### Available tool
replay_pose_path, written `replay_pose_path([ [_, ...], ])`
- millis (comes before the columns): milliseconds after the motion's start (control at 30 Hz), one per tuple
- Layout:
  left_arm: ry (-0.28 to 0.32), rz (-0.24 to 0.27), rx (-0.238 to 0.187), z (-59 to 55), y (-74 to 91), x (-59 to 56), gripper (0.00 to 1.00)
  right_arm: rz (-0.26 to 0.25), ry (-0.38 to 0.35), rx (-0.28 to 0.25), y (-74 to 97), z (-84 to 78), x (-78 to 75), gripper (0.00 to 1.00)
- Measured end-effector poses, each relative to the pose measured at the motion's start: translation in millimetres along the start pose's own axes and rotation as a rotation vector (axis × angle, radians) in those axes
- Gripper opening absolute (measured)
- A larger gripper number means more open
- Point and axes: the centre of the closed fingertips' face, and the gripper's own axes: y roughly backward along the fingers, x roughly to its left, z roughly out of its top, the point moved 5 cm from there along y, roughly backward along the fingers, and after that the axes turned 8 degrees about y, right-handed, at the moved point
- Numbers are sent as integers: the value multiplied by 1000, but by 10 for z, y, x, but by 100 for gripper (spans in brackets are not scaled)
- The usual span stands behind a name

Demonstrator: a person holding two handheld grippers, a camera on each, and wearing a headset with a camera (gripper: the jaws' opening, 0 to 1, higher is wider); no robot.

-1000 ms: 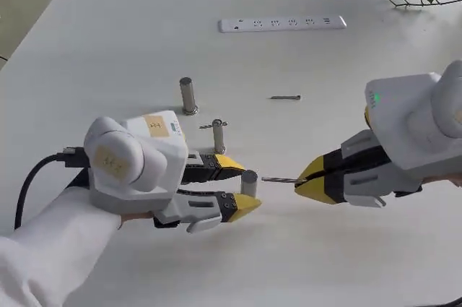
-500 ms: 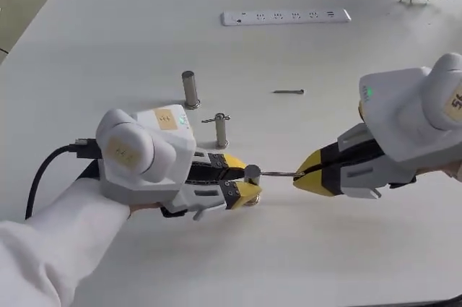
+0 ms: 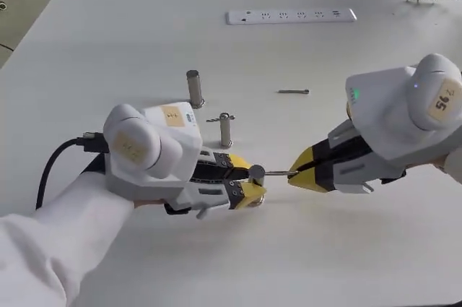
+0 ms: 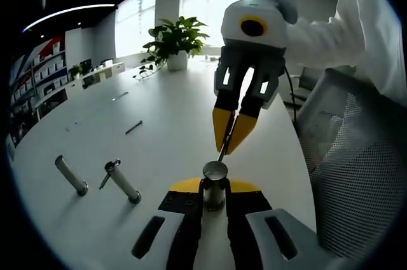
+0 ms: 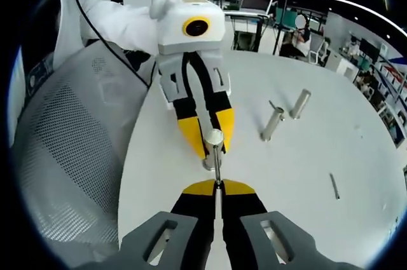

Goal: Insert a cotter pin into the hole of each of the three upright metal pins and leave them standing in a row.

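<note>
- The left gripper (image 3: 249, 180) is squeezing its two jaws shut on the near metal pin (image 3: 255, 173). It is holding the pin standing up on the table (image 3: 303, 249).
- The right gripper (image 3: 296, 175) is pinching the back end of the cotter pin (image 3: 277, 173). Its jaws are closed almost all the way on the thin wire.
- The cotter pin is lying flat. Its long way is pointing from the right gripper straight across at the top part of the near metal pin.
- The tip is sitting right at the side of the near metal pin. I cannot tell if it is going into the hole, because the hole is too small to see.
- I think the next move is a push along the cotter pin's own length, toward the left gripper. The right gripper is the one doing the pushing, and the left one is just holding tight.
- The middle metal pin (image 3: 226, 130) is wearing a second cotter pin (image 3: 214, 119) near its top.
- The far metal pin (image 3: 193, 89) is standing bare.
- A spare cotter pin (image 3: 293, 92) is lying on the table, well apart from the far metal pin.
</note>
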Motion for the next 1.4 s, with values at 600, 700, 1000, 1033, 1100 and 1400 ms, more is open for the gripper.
replay_pose_path([
  [600,2,-10,9,14,-19,4,11,37,70,-5,-185,120,-44,1],
  [700,6,-10,9,11,-15,5,11,27,65,-16,-154,131,-34,18],
  [1000,5,-13,7,5,-5,1,11,18,-2,-54,-26,96,-40,2],
  [1033,6,-13,7,5,-4,1,11,22,2,-58,-22,107,-29,0],
  [1100,6,-12,8,6,-5,0,11,20,4,-58,-21,126,-29,0],
  [1400,5,-14,11,9,-8,2,11,42,9,-67,-83,184,-22,0],
])
